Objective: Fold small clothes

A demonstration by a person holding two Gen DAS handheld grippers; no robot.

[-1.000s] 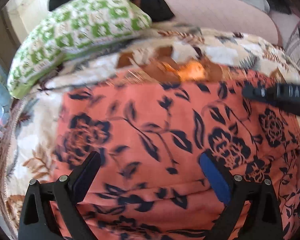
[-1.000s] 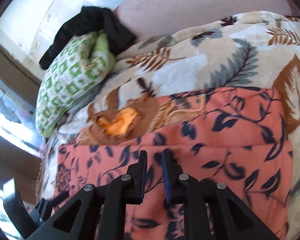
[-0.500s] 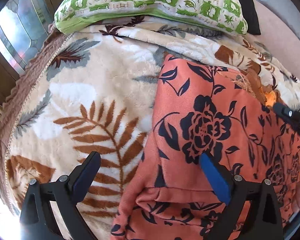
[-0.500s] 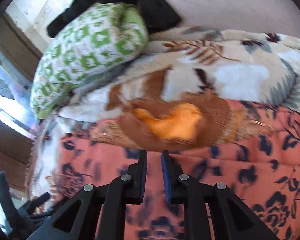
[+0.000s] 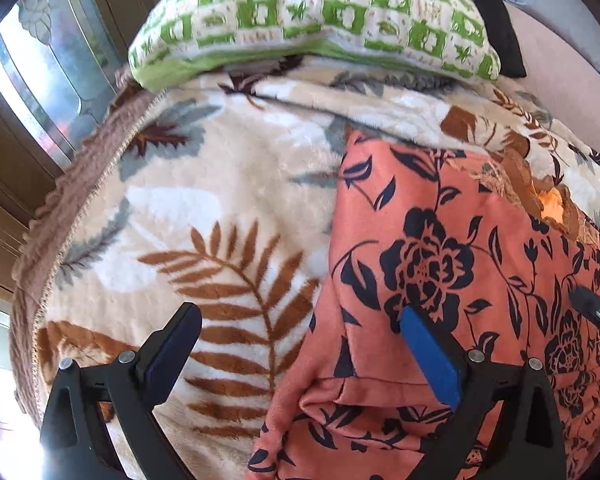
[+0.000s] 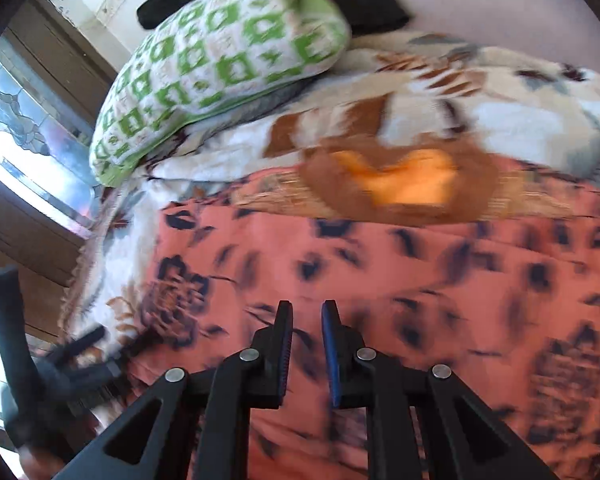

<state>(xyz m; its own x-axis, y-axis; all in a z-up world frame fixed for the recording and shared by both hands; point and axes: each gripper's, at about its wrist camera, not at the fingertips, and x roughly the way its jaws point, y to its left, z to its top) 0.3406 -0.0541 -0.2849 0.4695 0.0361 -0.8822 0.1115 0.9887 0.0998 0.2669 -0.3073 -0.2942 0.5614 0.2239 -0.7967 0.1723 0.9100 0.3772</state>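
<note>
1. The orange floral garment [image 5: 440,264] lies spread on a leaf-print fleece blanket [image 5: 204,216], filling the right half of the left wrist view and most of the lower right wrist view [image 6: 380,280].
2. The left gripper [image 5: 296,344] is spread wide and holds nothing. Its left finger hangs over bare blanket, its blue-padded right finger over the garment, so the garment's left edge falls between the two.
3. A folded hem of the garment bunches just below and between the left gripper's fingers, at the bottom of that view.
4. The right gripper [image 6: 306,340] has its fingers drawn nearly together with a narrow gap. It sits over the garment's middle; the picture is blurred, and I cannot tell whether cloth is pinched between them.
5. The garment's brown neckline with an orange lining [image 6: 404,184] lies ahead of the right gripper.
6. A green-and-white patterned pillow [image 5: 312,20] rests on the blanket beyond the garment, apart from it.
</note>
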